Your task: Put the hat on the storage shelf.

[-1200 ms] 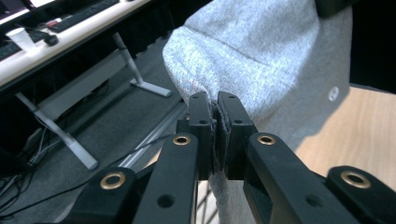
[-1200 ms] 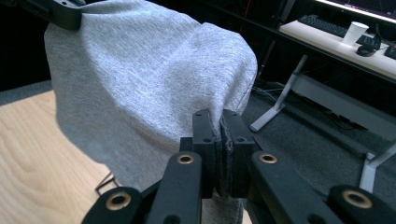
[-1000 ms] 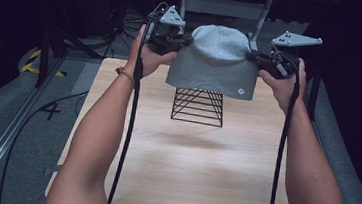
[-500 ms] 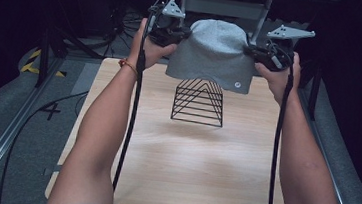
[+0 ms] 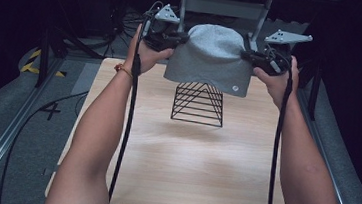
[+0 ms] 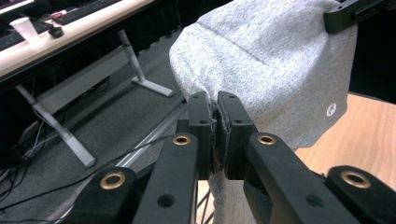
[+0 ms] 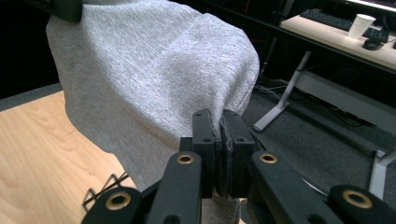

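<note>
From the high view, the grey beanie (image 5: pixel 212 57) is hanging in the air between the two hands, above and just behind the black wire rack (image 5: pixel 198 103) that stands on the wooden table (image 5: pixel 183 162). The left gripper (image 5: pixel 167 36) is pinching one side of the hat's rim and the right gripper (image 5: pixel 258 59) the other. A second ago the hat was draping over the top of the rack; now it is hanging clear, with the whole peak of the rack showing under the hem. Both hands are sitting a little higher and farther back than before. I judge the hat is being lifted off the rack, and that lift looks all but finished.

In the left gripper view, the left gripper (image 6: pixel 214 122) is pressing its jaws together on a fold of the beanie (image 6: pixel 275 60), with cloth bunching between the pads. The hat's small round logo (image 6: pixel 331 109) is facing this camera.

In the right gripper view, the right gripper (image 7: pixel 219 140) is likewise clamping a fold of the beanie (image 7: pixel 149 74), and a corner of the rack (image 7: pixel 100 191) is peeking out below the hem, apart from the cloth.
</note>
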Available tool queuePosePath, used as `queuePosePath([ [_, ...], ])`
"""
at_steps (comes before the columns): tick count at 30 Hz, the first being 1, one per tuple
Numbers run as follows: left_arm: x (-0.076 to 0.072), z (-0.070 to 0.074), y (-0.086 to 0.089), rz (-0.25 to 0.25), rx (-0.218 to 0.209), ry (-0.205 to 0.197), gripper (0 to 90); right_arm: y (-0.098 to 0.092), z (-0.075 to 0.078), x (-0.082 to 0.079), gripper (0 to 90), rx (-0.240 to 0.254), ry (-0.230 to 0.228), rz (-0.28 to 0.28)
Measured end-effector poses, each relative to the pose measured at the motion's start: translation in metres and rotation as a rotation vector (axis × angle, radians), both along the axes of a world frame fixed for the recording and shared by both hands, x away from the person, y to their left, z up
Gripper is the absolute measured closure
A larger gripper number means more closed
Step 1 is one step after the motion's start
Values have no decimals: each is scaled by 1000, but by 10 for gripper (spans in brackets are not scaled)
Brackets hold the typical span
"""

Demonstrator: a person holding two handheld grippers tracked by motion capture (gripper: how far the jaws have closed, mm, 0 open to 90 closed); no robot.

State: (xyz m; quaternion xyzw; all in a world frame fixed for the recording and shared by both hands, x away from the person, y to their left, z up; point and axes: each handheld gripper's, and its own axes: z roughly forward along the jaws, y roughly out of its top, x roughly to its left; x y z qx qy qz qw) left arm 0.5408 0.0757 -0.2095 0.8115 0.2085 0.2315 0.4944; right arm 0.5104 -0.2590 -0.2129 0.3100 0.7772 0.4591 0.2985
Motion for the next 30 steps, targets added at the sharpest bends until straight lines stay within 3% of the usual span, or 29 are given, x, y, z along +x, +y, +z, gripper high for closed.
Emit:
queuePosePath([
  [8, -21, -2, 8, -43, -47, -12, 852, -2, -1, -17, 859, 9, -10, 24],
  [13, -32, -5, 14, -61, -52, -20, 852, 1, -1, -24, 859, 4, -19, 43],
  [20, -37, -10, 21, -70, -71, -11, 852, 5, -7, -27, 859, -5, -15, 56],
  [30, -49, -8, 23, -104, -80, -20, 852, 1, 0, -37, 859, 2, -28, 71],
])
